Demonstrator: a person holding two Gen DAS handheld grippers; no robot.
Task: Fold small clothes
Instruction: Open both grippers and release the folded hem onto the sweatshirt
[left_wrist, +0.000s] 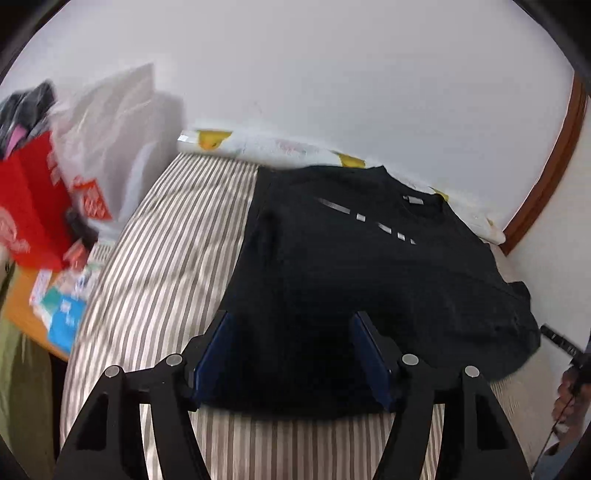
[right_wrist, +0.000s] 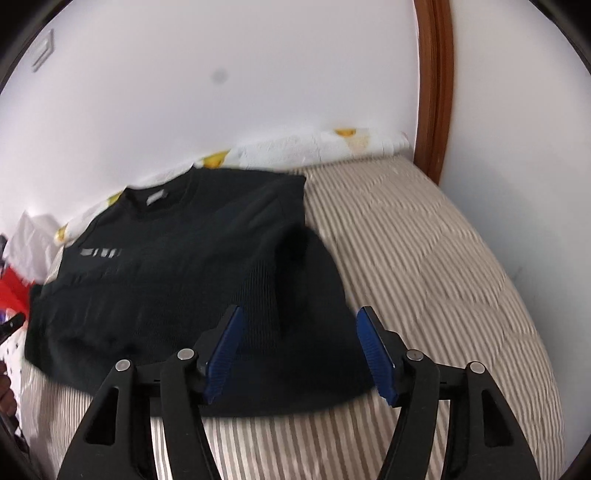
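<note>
A black T-shirt (left_wrist: 332, 266) with a grey dashed print lies on a striped bed, collar toward the wall; it also shows in the right wrist view (right_wrist: 177, 273). One side looks folded inward. My left gripper (left_wrist: 293, 321) is open, its blue pads (left_wrist: 216, 354) straddling the shirt's near hem on its left part. My right gripper (right_wrist: 299, 317) is open over the hem at the shirt's right part, with a raised fold of cloth between its blue pads (right_wrist: 373, 347). Neither gripper grips the cloth.
The striped bedcover (left_wrist: 166, 258) extends left of the shirt, and right of it in the right wrist view (right_wrist: 424, 258). A white duck-print pillow (left_wrist: 273, 147) lies along the wall. A red box (left_wrist: 29, 206), a white bag and packets sit at left. A brown door frame (right_wrist: 436, 88) stands at right.
</note>
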